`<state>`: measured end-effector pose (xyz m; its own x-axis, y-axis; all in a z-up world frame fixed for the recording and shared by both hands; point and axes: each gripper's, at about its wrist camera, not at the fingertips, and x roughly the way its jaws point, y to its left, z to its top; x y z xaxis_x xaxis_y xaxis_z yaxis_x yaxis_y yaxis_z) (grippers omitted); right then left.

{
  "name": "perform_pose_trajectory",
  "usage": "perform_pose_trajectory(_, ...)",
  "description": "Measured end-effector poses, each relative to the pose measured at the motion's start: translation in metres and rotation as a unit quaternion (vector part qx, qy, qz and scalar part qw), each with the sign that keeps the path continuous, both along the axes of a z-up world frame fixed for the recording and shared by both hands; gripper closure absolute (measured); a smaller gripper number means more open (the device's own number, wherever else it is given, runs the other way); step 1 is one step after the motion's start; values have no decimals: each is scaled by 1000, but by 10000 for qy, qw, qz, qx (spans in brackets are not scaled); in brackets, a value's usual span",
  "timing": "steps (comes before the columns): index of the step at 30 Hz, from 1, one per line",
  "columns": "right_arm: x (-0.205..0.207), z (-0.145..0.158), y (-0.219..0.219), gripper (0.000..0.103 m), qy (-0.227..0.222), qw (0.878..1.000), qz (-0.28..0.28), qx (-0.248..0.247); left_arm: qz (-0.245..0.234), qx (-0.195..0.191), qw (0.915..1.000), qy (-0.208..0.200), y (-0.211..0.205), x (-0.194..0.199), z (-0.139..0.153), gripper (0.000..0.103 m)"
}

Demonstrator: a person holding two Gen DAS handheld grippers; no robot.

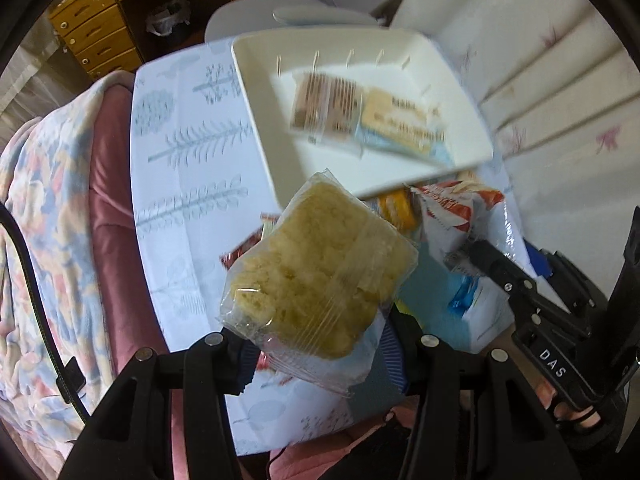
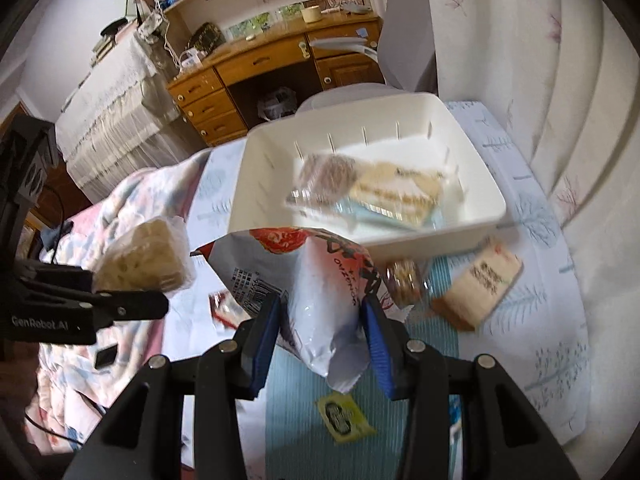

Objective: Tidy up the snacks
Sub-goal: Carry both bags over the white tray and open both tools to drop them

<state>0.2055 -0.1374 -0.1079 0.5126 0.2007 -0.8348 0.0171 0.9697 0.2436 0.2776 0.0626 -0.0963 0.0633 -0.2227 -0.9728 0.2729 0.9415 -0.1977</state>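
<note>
Carrying two light, crushable packets above the surface toward the white bin [image 2: 486, 216]: left gripper [image 1: 316, 340] jaws pinching the crumbly cake packet [image 1: 320, 268] by its slick film edge, right gripper [image 2: 320, 332] jaws clamping the limp chip bag [image 2: 320, 292] mid-body.

Bin [image 2: 486, 184] sits ahead of right gripper [image 2: 322, 344], on table [image 2: 552, 320]. Two snack pkts in bin, side by side: one [image 2: 326, 174] left, other [image 2: 394, 194] right. Chip bag [image 2: 320, 300] btwn right gripper's fingers. Boxed snack [image 2: 476, 286] ahead-right, near bin front. Small sachet [image 2: 344, 414] just under bag. Left gripper [image 1: 320, 354] w/ crumbly pkt [image 1: 320, 268] off to the left.
</note>
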Motion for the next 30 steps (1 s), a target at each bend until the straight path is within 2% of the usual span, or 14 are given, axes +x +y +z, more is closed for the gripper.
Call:
perform_pose_trajectory(11,63,5,-23,61,44,9992,56,404,446,-118,9981,-415,-20,50,19,53)
perform_pose_trajectory(21,97,-12,-40,59,-3,9977,286,618,664,-39,9971,-370,-33,85,-6,53)
perform_pose_trajectory(24,103,-18,-44,58,8,9974,298,650,722,-60,9966,-404,-35,90,-11,46)
perform_pose_trajectory(26,107,-21,-47,56,35,9970,329,704,806,-134,9957,-446,-34,91,-13,31)
perform_pose_trajectory(27,110,-23,-48,55,70,9969,343,703,857,-143,9951,-470,-34,92,-13,28)
perform_pose_trajectory(29,112,-25,-49,48,111,9968,358,700,894,-101,9946,-510,-33,93,-13,26)
perform_pose_trajectory(30,113,-25,-49,48,132,9967,362,719,906,-56,9946,-502,-32,94,-13,26)
